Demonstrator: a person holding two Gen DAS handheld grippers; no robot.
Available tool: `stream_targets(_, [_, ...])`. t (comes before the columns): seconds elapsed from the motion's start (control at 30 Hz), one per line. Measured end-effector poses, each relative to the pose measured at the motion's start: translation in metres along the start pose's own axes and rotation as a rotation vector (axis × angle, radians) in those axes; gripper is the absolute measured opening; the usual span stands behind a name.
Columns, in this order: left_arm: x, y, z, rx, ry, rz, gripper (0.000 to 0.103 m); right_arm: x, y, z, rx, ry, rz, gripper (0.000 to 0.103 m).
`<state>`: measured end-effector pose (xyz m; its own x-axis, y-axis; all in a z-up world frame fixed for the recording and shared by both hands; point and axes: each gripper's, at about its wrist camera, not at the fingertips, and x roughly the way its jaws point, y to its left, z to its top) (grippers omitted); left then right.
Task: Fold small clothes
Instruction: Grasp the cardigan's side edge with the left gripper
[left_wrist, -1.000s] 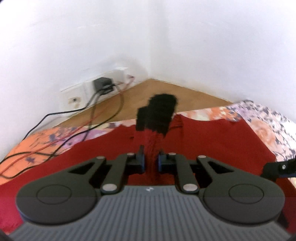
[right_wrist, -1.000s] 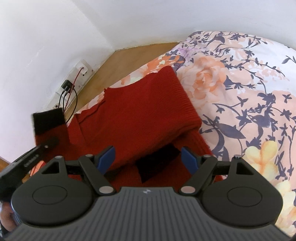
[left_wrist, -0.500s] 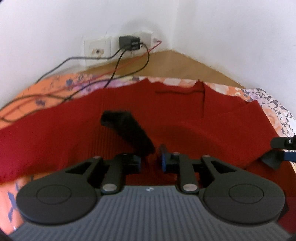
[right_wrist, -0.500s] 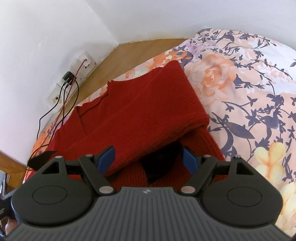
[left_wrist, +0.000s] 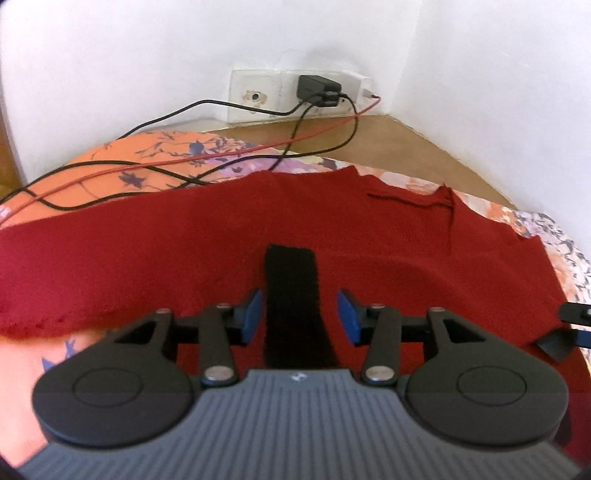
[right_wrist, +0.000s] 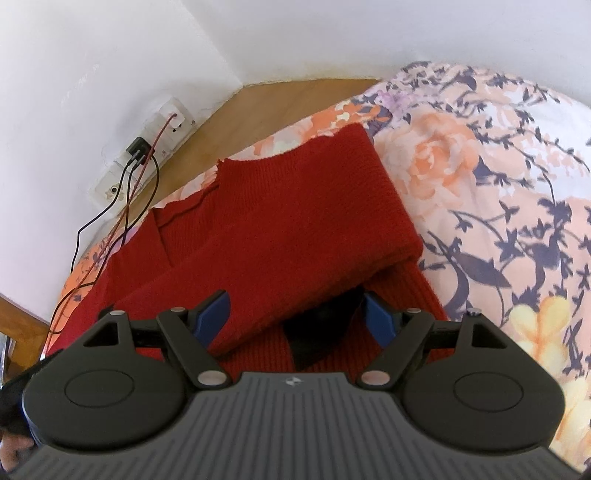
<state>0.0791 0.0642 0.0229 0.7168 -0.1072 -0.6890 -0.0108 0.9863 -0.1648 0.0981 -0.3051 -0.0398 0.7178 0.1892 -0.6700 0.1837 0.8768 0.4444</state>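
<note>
A dark red knit sweater (left_wrist: 258, 229) lies spread on a floral bedsheet (left_wrist: 155, 162). Its black cuff (left_wrist: 293, 299) rests flat on the red knit, between the blue pads of my left gripper (left_wrist: 300, 317), which stands open and apart from the cuff. In the right wrist view the sweater (right_wrist: 295, 221) has one sleeve folded across the body, ending in a second black cuff (right_wrist: 321, 328). My right gripper (right_wrist: 297, 319) hovers open over that cuff and the sleeve edge. The tip of the right gripper (left_wrist: 569, 328) shows at the left wrist view's right edge.
A wall socket strip with a black charger (left_wrist: 319, 88) sits in the corner, with black and red cables (left_wrist: 184, 162) trailing over the sheet beside the sweater's far edge. A wooden ledge (right_wrist: 295, 96) runs along the white walls. Bare floral sheet (right_wrist: 498, 184) extends to the right.
My left gripper carried the sleeve with the black cuff down onto the sweater body and opened, letting the cuff go. The right gripper stayed open over the other cuff.
</note>
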Motion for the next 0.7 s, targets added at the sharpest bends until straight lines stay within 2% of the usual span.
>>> stream_targets(0.13, [0.014,0.002,0.006,-0.017,0.016,-0.019,0.047,-0.001,0.002,0.010,-0.040,-0.017,-0.023,0.083])
stream_targets(0.27, [0.029,0.001,0.005,-0.036,0.054,0.023,0.047,0.005,0.000,0.024,-0.085,-0.037,-0.055,0.083])
stream_targets(0.4, [0.032,-0.001,0.002,-0.025,0.038,0.019,0.047,0.018,-0.006,0.042,-0.130,-0.044,-0.094,0.083])
stream_targets(0.7, [0.037,-0.004,0.002,0.015,0.016,-0.008,0.045,0.056,-0.022,0.070,-0.120,-0.046,-0.090,0.083])
